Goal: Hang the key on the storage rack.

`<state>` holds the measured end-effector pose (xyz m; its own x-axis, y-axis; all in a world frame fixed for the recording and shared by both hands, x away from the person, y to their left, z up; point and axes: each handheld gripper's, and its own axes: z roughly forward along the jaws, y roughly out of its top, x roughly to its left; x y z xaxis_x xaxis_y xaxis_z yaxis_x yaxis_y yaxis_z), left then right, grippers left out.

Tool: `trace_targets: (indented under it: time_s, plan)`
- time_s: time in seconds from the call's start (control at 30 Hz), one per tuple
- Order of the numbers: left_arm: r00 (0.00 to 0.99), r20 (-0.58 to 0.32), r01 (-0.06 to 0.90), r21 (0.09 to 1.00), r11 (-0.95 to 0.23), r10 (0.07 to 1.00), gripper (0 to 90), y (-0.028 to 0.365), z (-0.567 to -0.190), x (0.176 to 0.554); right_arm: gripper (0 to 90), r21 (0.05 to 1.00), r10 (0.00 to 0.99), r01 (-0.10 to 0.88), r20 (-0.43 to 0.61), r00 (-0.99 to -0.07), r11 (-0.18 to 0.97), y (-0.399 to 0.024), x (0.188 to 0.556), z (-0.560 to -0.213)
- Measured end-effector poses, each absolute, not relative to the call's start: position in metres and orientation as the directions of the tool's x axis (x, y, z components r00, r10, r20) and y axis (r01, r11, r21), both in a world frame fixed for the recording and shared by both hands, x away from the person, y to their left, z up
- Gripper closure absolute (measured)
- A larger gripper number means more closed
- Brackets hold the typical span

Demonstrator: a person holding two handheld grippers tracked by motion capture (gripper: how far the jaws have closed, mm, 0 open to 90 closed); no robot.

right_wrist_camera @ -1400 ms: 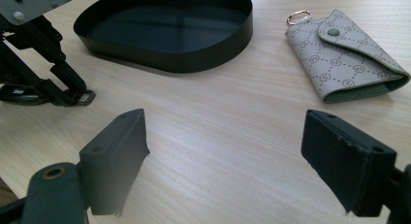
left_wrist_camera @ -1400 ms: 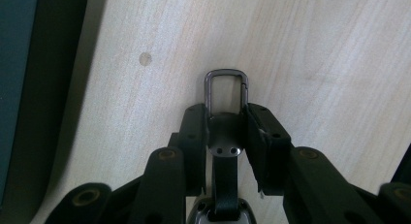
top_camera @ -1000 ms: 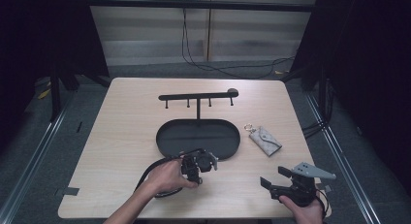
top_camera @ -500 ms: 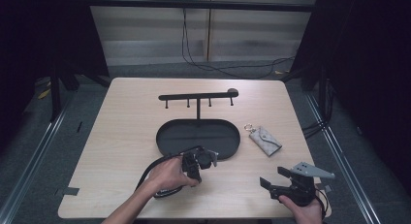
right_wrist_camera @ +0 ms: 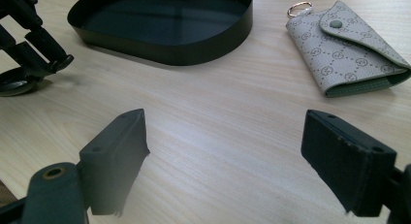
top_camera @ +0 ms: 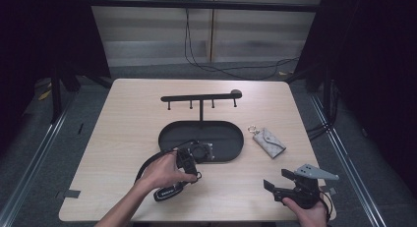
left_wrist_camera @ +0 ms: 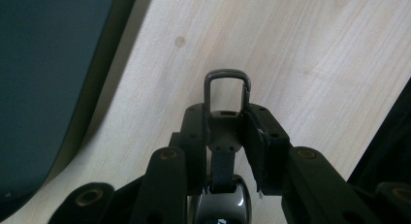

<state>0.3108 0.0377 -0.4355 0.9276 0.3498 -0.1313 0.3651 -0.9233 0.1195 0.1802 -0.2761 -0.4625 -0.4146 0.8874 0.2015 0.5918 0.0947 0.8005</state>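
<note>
One light wooden table point(top_camera: 128, 133) carries everything. On it stands one black rack with an oval tray point(top_camera: 172, 136) as its base, an upright post and a crossbar point(top_camera: 196, 97) bearing four small hooks. One grey patterned key pouch point(top_camera: 269, 143) with a snap flap and a metal ring lies just right of the tray, apart from it.

Two grippers are in play. The left gripper point(top_camera: 189, 160), held by the left hand point(top_camera: 164, 172), sits at the tray's near rim. The right gripper point(top_camera: 278, 185), with its grey three-cornered plate, rests near the table's front right corner in the right hand point(top_camera: 307, 214).

The left gripper view shows what the high view cannot resolve: the jaws are pinched on one key fob point(left_wrist_camera: 224, 136), gripping the dark block beneath its metal clip loop, with a strap and glossy body below, just above the table beside the tray's edge. The right gripper view shows its jaws spread wide with only table between them, the tray and pouch beyond.
</note>
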Motion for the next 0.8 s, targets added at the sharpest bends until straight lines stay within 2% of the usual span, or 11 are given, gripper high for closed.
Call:
trace_targets:
  time_s: [0.4,0.8]
  plan:
    - [0.904,-0.146,0.425,0.19,-0.885,0.402,70.6,0.064,-0.411,0.319,16.9,0.8,0.89,0.593,0.199,-0.41,0.094,-0.276,0.18,-0.462]
    - [0.89,-0.132,0.455,0.214,-0.864,0.436,70.5,0.082,-0.394,0.321,16.9,0.8,0.891,0.593,0.198,-0.409,0.095,-0.277,0.18,-0.463]
